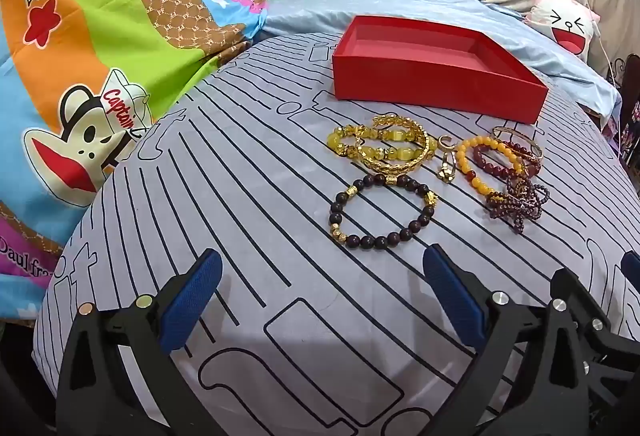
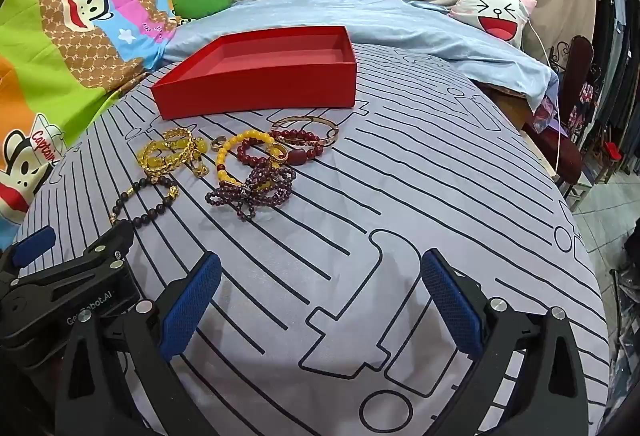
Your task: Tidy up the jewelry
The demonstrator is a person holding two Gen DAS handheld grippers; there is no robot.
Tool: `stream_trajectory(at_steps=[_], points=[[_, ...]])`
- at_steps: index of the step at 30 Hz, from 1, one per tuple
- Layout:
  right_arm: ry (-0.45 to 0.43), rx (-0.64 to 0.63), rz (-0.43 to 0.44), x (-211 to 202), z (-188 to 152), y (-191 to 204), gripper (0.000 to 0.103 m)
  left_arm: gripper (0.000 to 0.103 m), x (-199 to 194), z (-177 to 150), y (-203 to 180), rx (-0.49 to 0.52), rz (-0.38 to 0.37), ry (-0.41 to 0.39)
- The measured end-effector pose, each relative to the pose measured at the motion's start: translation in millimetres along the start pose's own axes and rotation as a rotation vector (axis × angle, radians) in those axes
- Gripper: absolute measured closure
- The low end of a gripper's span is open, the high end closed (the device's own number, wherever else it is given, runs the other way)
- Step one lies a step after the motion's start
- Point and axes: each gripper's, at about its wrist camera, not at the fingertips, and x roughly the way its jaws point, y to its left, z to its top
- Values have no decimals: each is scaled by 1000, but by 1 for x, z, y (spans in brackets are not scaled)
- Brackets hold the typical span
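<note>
Left wrist view: the left gripper [image 1: 320, 300] hung tilted down over the striped bedsheet [image 1: 248, 220] with its blue-padded jaws spread wide and nothing between them.
Right wrist view: the right gripper [image 2: 322, 300] stood just as wide apart, also empty, over bare sheet.
Side by side: part of the right gripper's frame showed at the lower right edge of the left view, and the left gripper's frame showed at the lower left of the right view, so the two sat close together.
Nearest piece: a dark bead bracelet [image 1: 382, 208] with gold spacers lay flat just beyond the left gripper, apart from both claws.
Yellow cluster: a yellow bead bracelet [image 1: 362, 148] overlapped a gold chain bracelet [image 1: 416, 152] behind the dark one.
Small gold pieces: gold rings [image 1: 446, 166] lay between the yellow cluster and the right-hand pile.
Right-hand pile: an amber bead bracelet [image 2: 234, 152], a dark red bead bracelet [image 2: 298, 146], a thin gold bangle [image 2: 306, 126] and a purple bead bow [image 2: 250, 190] lay touching and overlapping.
Red box [image 1: 436, 92]: open-topped and empty, it sat on the sheet just behind all the jewelry.
Surroundings: a cartoon monkey quilt [image 1: 92, 48] lay to the left, a pale blue blanket [image 2: 400, 24] behind the box, and a smiling-face cushion [image 2: 496, 12] far right.
</note>
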Motion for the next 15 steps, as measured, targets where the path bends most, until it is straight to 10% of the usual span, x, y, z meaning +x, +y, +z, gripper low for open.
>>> stream_trajectory(at_steps=[15], points=[[-2, 0, -1, -1, 0, 0, 6, 7, 1, -1, 0, 1, -4, 1]])
